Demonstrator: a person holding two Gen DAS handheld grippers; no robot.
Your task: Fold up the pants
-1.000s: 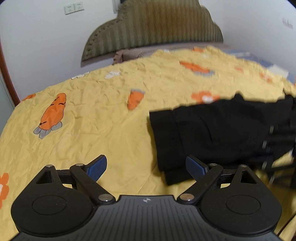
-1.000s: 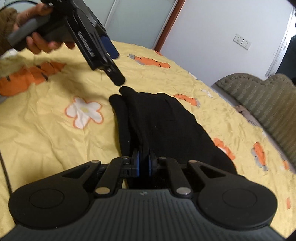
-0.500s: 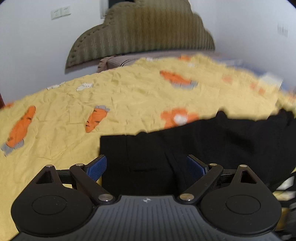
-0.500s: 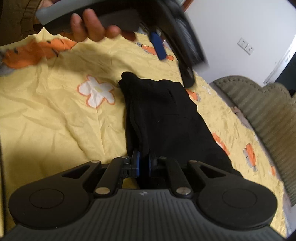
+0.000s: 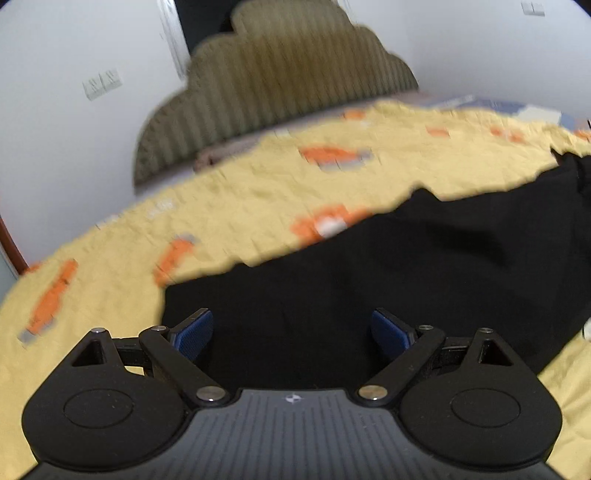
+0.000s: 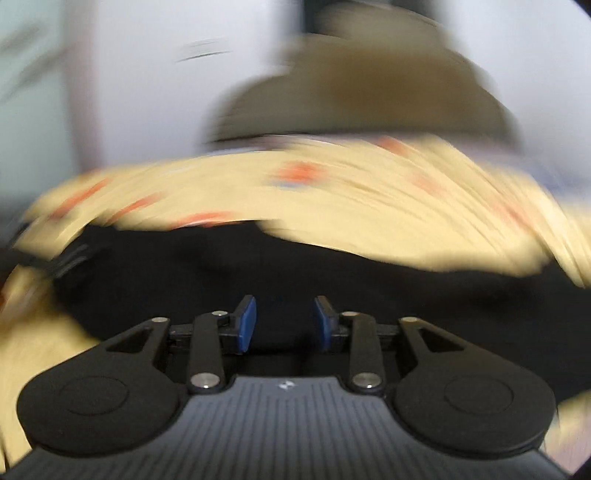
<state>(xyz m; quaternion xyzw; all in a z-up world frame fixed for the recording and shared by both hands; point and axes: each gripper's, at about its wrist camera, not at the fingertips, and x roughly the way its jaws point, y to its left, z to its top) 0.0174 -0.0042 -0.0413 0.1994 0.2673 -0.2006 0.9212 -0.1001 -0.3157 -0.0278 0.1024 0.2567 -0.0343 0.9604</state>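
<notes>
Both grippers over pants, nothing gripped.
Left gripper (image 5: 291, 330) gaped wide above pants (image 5: 369, 280); right gripper (image 6: 283, 320) had just been opening, nothing between pads. Risk: the freed fold could slump across the sheet (image 5: 258, 184).

Yellow bedsheet (image 5: 229, 206) covers the bed, crumpled, printed with orange carrots and orange-white flowers; one flower (image 5: 327, 225) sits near centre, carrots toward 8–9 o'clock. Olive ribbed headboard (image 5: 280, 85) with scalloped top at 12 o'clock, against a white wall (image 5: 74, 147). Wall socket plate (image 5: 102, 84) at 10 o'clock, another plate (image 5: 533, 7) at 1 o'clock. Brown door frame edge (image 5: 13, 247) at 9 o'clock. Bluish patterned bedding (image 5: 517, 109) at 2 o'clock. Right wrist view is motion-blurred: same sheet (image 6: 369, 192) and headboard (image 6: 369, 85).
</notes>
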